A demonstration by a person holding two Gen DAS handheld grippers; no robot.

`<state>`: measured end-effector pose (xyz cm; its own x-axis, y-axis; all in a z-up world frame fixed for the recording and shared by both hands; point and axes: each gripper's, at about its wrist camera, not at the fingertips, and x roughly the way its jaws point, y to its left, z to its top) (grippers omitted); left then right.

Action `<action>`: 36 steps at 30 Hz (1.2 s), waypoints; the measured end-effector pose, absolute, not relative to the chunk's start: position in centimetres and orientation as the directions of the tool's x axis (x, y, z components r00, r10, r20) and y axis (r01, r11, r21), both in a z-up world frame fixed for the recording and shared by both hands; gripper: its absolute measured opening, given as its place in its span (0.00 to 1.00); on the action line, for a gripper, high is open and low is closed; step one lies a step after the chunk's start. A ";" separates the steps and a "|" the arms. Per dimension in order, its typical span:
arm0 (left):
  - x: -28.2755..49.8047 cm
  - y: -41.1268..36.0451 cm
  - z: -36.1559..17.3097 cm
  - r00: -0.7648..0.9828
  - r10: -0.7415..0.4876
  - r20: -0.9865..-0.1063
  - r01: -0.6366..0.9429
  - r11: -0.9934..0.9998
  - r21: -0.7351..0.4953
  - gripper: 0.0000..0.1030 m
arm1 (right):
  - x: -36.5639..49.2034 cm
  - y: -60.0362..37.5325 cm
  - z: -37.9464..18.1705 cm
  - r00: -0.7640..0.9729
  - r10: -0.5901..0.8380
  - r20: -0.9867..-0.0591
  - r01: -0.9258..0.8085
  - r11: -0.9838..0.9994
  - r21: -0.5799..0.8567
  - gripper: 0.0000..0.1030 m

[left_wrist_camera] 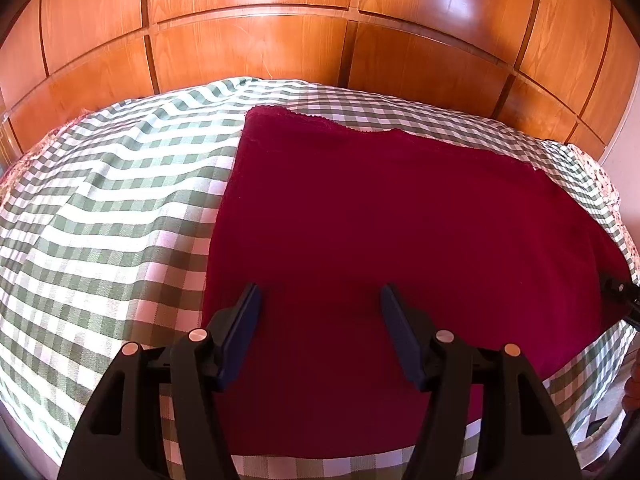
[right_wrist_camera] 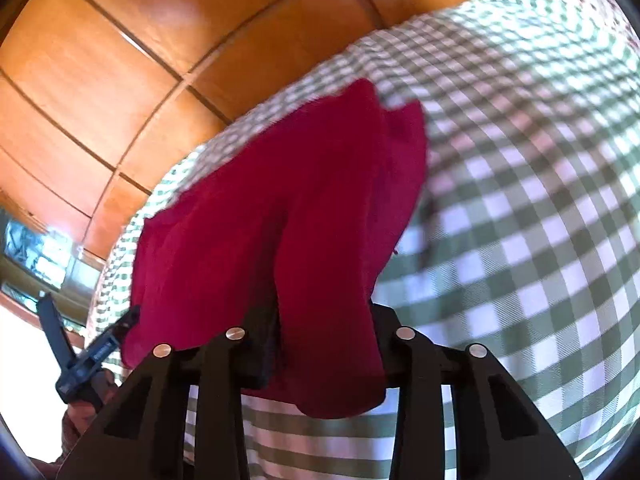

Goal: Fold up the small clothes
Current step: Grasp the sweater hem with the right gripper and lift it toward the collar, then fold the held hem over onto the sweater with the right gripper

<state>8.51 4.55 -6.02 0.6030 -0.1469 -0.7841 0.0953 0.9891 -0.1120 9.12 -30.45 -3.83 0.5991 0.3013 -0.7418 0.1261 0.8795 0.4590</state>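
Observation:
A dark red cloth (left_wrist_camera: 400, 216) lies spread flat on the green-and-white checked bedcover (left_wrist_camera: 104, 208). My left gripper (left_wrist_camera: 320, 300) is open and hovers over the cloth's near left part, holding nothing. In the right wrist view my right gripper (right_wrist_camera: 280, 344) is shut on the red cloth (right_wrist_camera: 280, 208), which bunches up in folds over the fingers and hides them. The right gripper's tip also shows at the right edge of the left wrist view (left_wrist_camera: 622, 294), at the cloth's right edge. The left gripper appears at the left of the right wrist view (right_wrist_camera: 76, 356).
A wooden panelled headboard (left_wrist_camera: 256, 52) runs along the far side of the bed. A floral sheet edge (left_wrist_camera: 600, 184) shows at the bed's right rim. A window (right_wrist_camera: 36, 256) shows at the left of the right wrist view.

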 end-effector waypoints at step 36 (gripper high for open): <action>10.6 12.0 -1.8 0.492 -0.675 -0.550 0.165 0.693 -0.702 0.78 | 11.9 -6.5 -1.1 0.527 0.395 -0.752 -0.463 0.876 0.136 0.42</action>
<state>10.61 11.99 -1.79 0.4918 -0.6746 -0.5505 0.1654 0.6931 -0.7016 11.85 -6.46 -1.07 0.5272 0.3951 -0.7523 -0.4625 0.8761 0.1360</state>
